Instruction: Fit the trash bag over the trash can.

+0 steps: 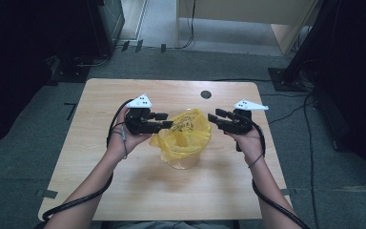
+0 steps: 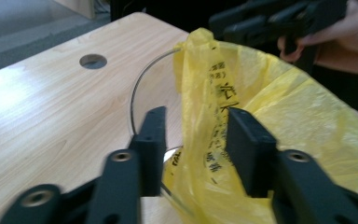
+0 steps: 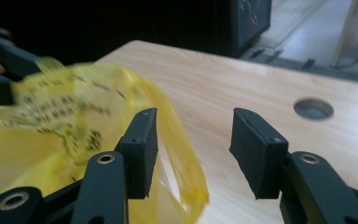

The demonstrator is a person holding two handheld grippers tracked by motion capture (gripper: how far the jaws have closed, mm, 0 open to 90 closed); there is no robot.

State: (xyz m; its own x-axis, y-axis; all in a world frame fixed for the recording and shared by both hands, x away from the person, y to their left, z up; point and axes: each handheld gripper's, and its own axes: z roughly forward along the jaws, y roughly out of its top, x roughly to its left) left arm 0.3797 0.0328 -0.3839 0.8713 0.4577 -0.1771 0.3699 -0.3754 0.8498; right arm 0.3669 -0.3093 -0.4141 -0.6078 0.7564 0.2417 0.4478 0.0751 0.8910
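Observation:
A yellow plastic bag with black print lines a clear round container at the middle of the wooden table. My left gripper is at the bag's left rim. In the left gripper view this gripper is open, and a raised fold of the bag stands between its jaws without being pinched; the container's thin clear rim curves just beyond. My right gripper is at the bag's right rim. It is open too, with the bag's edge hanging beside its left jaw.
The table has a round cable hole near its far edge, behind the bag. Cables trail from both grippers along the forearms. Dark equipment and a pale wooden desk stand on the floor beyond the table.

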